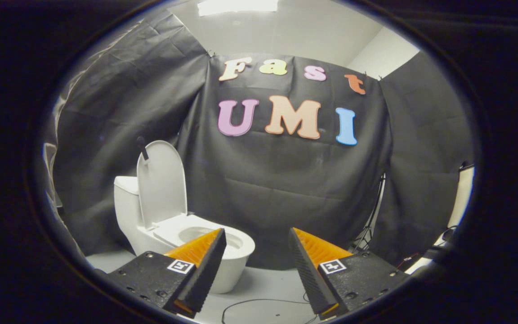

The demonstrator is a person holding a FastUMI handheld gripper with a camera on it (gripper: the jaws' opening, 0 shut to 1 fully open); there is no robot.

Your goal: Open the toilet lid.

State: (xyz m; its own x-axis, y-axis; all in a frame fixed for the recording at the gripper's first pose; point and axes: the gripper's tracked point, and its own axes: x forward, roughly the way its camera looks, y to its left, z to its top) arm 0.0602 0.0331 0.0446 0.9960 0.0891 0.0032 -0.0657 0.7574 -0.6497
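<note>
The lid (160, 182) stood upright against the tank (126, 202) (job looked done). The gripper (257, 240) hung well back, its 2 fingers wide apart and holding nothing. That lid seemed light, stiff and slick, easiest lifted by its front edge.

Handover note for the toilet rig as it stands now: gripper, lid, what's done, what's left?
Gripper: open, fingers spread, holding nothing, clear of the toilet.
Toilet: on the floor beyond the fingers, partly behind one of them, in front of the black cloth wall.
Lid: already raised, standing upright against the tank; seat down, bowl exposed.
Done: lid looks open.
Left: probably nothing beyond confirming the lid stands on its own and backing the gripper away. Mind the cable on the floor ahead of the fingers.
</note>
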